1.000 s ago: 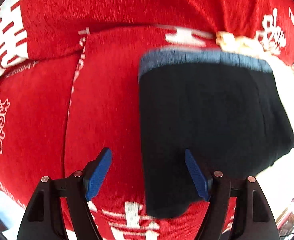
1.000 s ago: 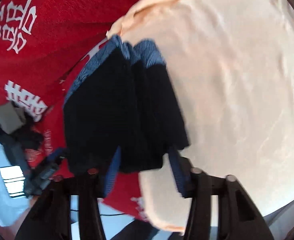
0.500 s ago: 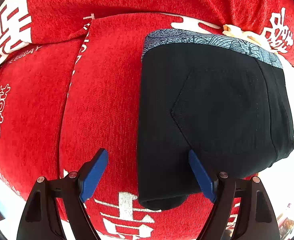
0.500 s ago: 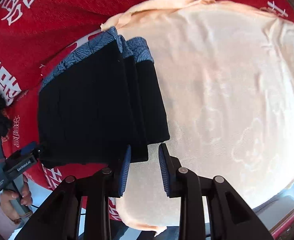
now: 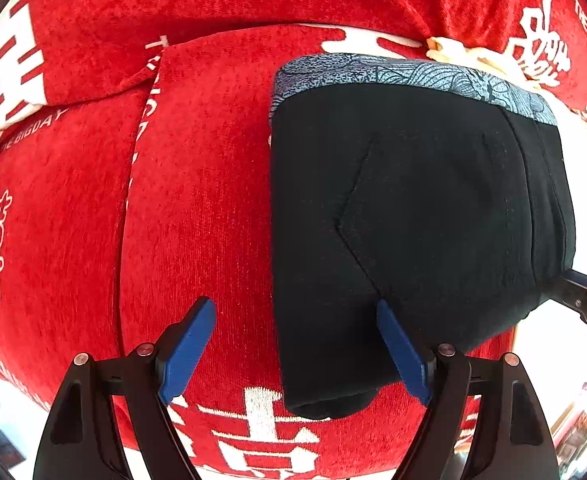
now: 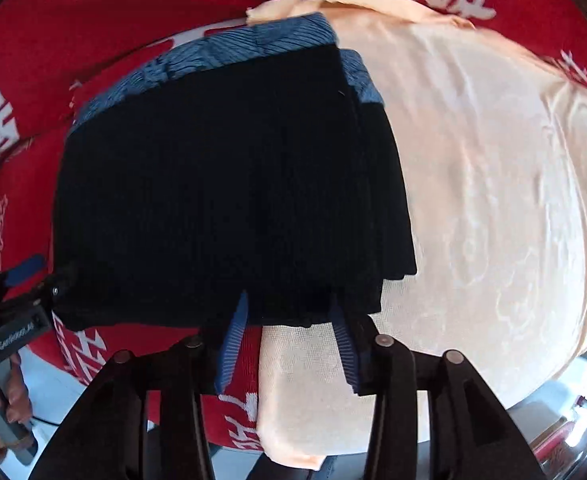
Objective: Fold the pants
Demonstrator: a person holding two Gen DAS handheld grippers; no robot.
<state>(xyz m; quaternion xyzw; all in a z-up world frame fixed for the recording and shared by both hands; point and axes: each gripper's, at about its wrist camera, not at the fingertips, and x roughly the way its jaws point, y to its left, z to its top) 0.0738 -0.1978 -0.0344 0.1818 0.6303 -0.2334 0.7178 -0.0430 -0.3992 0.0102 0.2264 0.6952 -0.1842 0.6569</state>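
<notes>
Pants (image 5: 433,208) folded on red cloth (image 5: 197,184); both grippers' jaws apart.

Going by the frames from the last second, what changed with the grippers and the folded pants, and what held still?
The right gripper narrowed its jaws half a second ago, then reopened at the near edge of the folded black pants, holding nothing. The left gripper stayed open over the pants' near left corner. The pants stayed folded, partly on the red blanket, partly on the peach cloth.

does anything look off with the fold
The pants are folded compactly, but the layers on the side over the peach cloth are stepped, not flush, with a second waistband strip peeking out.
</notes>
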